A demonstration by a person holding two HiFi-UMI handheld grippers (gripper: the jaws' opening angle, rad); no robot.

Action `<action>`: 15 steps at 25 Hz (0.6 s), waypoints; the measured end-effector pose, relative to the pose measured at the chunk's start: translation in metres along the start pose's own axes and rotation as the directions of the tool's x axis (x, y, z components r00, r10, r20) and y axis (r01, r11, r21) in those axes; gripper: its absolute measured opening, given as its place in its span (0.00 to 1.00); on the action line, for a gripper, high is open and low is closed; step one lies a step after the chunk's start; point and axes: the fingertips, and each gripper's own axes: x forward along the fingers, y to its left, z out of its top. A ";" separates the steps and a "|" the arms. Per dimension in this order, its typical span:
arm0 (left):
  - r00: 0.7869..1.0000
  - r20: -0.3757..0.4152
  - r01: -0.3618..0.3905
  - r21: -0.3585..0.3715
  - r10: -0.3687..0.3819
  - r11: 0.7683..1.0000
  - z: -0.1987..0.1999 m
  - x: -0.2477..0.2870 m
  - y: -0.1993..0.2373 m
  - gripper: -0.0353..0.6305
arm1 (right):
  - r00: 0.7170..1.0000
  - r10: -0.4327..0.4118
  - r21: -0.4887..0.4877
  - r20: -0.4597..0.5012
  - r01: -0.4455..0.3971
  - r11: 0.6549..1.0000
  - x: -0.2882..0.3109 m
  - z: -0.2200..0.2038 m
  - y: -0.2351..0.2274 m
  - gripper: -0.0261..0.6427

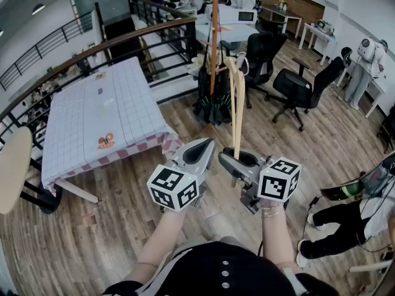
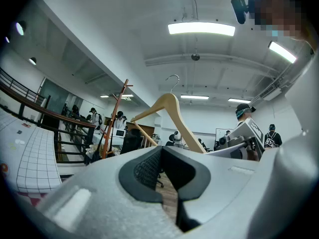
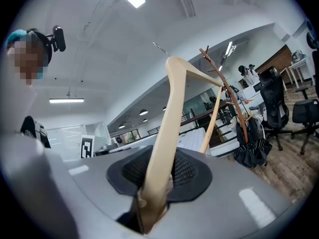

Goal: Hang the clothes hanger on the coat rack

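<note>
My right gripper (image 1: 233, 160) is shut on one arm of a pale wooden clothes hanger (image 1: 237, 106), which stands upright above it. In the right gripper view the hanger (image 3: 172, 128) runs up from between the pads, its wire hook (image 3: 159, 48) at the top. The wooden coat rack (image 1: 214, 36) rises a little beyond and left of the hanger, apart from it; the same coat rack (image 3: 227, 91) is right of the hanger in the right gripper view. My left gripper (image 1: 200, 152) is level beside the right one, slightly open and holding nothing. From it I see the hanger (image 2: 172, 113) and the rack (image 2: 115, 116).
A black umbrella (image 1: 213, 106) hangs at the rack's foot. A table with a checked cloth (image 1: 105, 122) stands to the left, by a railing (image 1: 123, 42). Two black office chairs (image 1: 302, 88) are to the right. A person (image 1: 345, 221) is low at the right edge.
</note>
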 end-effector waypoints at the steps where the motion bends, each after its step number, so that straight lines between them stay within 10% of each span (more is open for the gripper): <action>1: 1.000 -0.002 0.001 -0.002 -0.001 1.000 -0.001 0.001 0.001 0.05 | 1.000 -0.002 -0.001 0.000 0.002 1.000 0.000 0.000 -0.002 0.19; 15: 1.000 -0.016 0.005 -0.025 -0.005 1.000 -0.006 0.003 0.012 0.05 | 1.000 -0.019 -0.004 -0.012 0.019 1.000 0.009 -0.004 -0.010 0.19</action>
